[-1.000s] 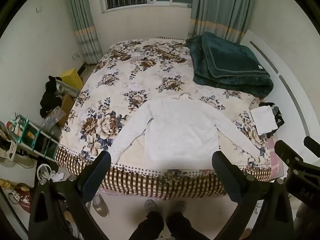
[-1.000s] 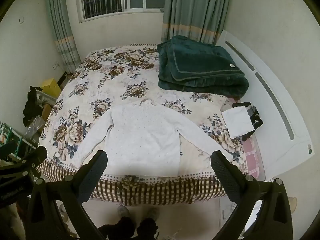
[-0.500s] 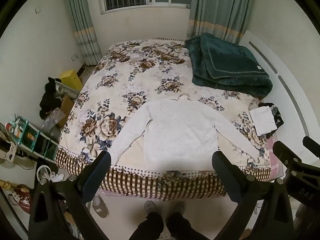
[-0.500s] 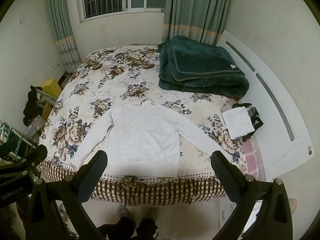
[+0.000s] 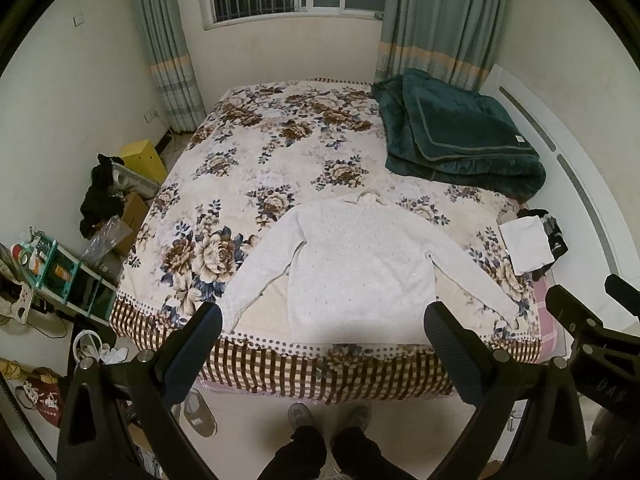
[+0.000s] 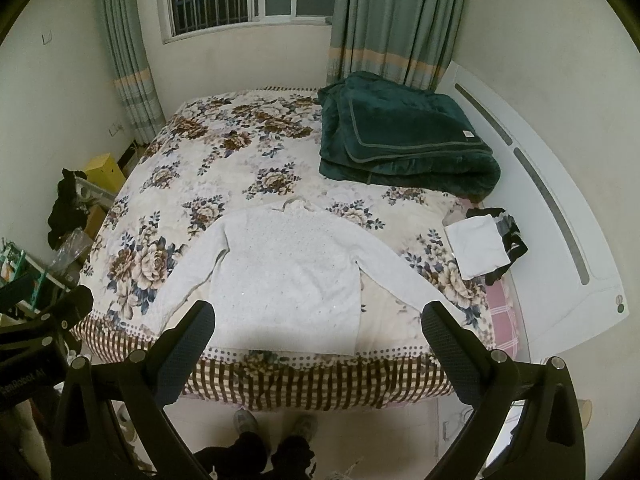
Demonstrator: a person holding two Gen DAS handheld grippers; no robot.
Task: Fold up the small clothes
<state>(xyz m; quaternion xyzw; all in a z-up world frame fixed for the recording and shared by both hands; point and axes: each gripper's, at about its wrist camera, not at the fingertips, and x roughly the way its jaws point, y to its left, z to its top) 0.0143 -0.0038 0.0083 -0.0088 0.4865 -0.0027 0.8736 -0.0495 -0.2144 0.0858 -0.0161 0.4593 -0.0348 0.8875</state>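
A white long-sleeved sweater [image 5: 360, 260] lies flat on the floral bedspread [image 5: 260, 148], sleeves spread out, hem at the bed's near edge. It also shows in the right wrist view [image 6: 288, 268]. My left gripper [image 5: 322, 324] is open and empty, held high above the floor in front of the bed's near edge. My right gripper [image 6: 318, 322] is open and empty at the same height, to the right of the left one. Neither touches the sweater.
A folded dark green blanket [image 5: 456, 140] lies at the bed's far right. A folded white cloth [image 5: 526, 244] and dark garments [image 5: 554, 232] sit at the right edge. Boxes, a rack and clutter [image 5: 60, 264] stand on the floor at left. The person's feet [image 5: 328, 420] are below.
Both grippers have drifted very slightly; the bed sits a touch higher in the left wrist view. The sweater has not moved.
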